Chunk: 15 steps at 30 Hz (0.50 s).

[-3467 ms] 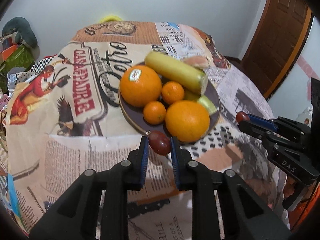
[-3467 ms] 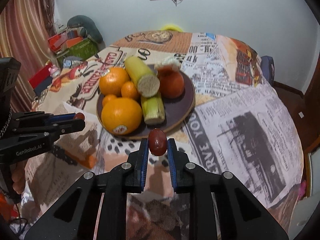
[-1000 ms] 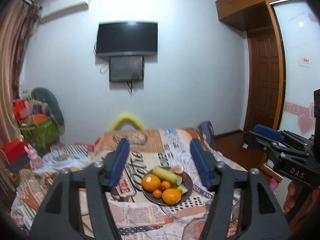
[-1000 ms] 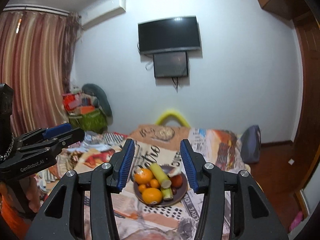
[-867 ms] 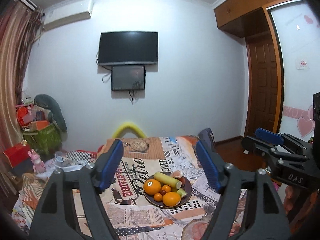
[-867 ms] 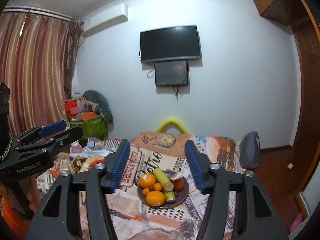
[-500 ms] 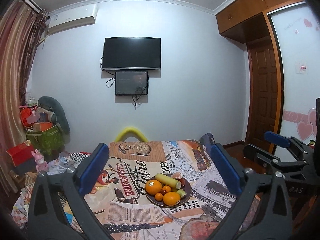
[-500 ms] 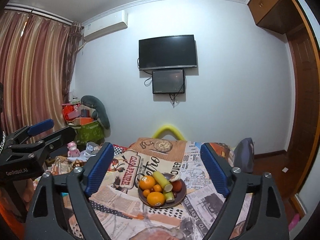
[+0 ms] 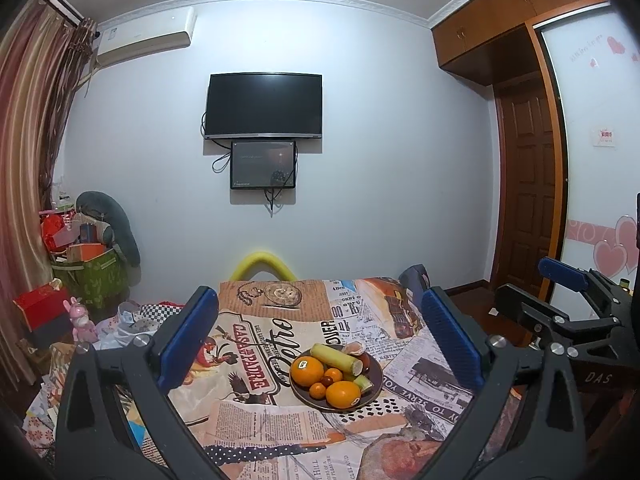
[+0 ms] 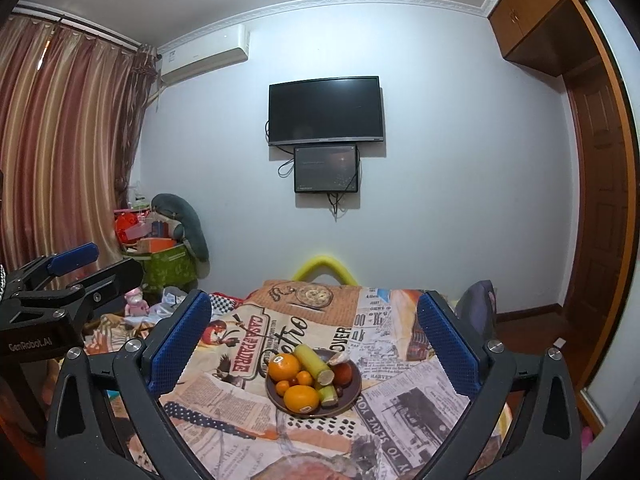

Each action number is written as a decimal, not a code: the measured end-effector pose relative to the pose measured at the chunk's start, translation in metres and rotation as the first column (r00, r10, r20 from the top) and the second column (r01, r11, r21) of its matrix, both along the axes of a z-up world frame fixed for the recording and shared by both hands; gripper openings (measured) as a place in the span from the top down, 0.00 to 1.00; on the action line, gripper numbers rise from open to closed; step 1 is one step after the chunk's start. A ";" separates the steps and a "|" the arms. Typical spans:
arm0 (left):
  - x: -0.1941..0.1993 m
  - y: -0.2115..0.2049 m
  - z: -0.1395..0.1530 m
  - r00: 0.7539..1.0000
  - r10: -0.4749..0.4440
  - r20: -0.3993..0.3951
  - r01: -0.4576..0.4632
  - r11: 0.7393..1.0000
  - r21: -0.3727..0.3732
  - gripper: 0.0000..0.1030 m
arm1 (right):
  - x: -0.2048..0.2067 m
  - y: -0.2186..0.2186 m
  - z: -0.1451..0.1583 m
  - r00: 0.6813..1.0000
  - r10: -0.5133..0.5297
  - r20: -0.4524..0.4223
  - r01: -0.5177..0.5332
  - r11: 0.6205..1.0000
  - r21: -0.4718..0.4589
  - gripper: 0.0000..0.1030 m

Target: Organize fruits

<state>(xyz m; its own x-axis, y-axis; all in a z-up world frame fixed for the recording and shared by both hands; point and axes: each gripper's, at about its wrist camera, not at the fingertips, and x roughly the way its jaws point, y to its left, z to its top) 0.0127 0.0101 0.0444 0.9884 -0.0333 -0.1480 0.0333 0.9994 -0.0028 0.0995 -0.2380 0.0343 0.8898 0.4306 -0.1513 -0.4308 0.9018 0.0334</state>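
Left claw (image 9: 320, 340), right claw (image 10: 314, 340) spread wide, empty.

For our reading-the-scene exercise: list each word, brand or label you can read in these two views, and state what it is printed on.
"GenRobot.AI": black body of the left gripper.
"DAS": black body of the right gripper.
"CASA PADRE": newspaper-print tablecloth.
"YOU TO SERVE YOU": same cloth, near edge.
Stickers on the two large oranges, the cloth's fine print, the wall-mounted black television's badge and the wall sign: too small to read.
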 end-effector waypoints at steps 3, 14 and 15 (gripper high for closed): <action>0.000 0.000 -0.001 1.000 -0.003 -0.002 0.003 1.000 -0.004 0.00 | 0.000 0.000 0.000 1.000 0.000 0.000 0.000 1.000 0.000 0.00; 0.001 0.000 -0.001 1.000 -0.006 -0.004 0.006 1.000 -0.009 0.00 | -0.001 -0.002 -0.001 1.000 -0.003 0.003 0.003 1.000 0.002 0.00; 0.001 0.000 -0.001 1.000 -0.006 -0.004 0.006 1.000 -0.010 0.00 | -0.001 -0.002 -0.001 1.000 -0.003 0.004 0.003 1.000 0.002 0.00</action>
